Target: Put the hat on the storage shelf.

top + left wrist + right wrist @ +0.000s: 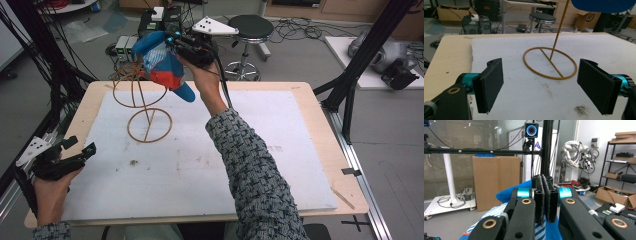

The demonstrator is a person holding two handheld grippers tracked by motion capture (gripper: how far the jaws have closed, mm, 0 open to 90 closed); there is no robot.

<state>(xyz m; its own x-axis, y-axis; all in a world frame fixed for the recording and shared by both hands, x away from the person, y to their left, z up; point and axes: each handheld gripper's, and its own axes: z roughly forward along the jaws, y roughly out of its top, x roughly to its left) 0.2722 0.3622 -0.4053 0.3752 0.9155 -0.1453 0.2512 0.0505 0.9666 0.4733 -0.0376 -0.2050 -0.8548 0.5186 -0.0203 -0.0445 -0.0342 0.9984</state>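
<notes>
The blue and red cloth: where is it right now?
High view, far left of centre: the cloth hangs in the right claw, raised beside the wire stand.

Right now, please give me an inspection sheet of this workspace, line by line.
Surface: wooden table covered by a white mat with small dark stains.
Job's things: gold wire stand upright on the mat; blue, striped and red cloth held up beside the stand's upper loops.
Clutter: nothing seen on the mat besides the stand.
Grippers: left tool open, low near the table's left edge; right tool shut on the cloth, raised.
Cables: one trails from the right tool along the forearm; more lie on the floor.
Surroundings: black stool, electronics boxes, black frame posts, cardboard boxes.
</notes>
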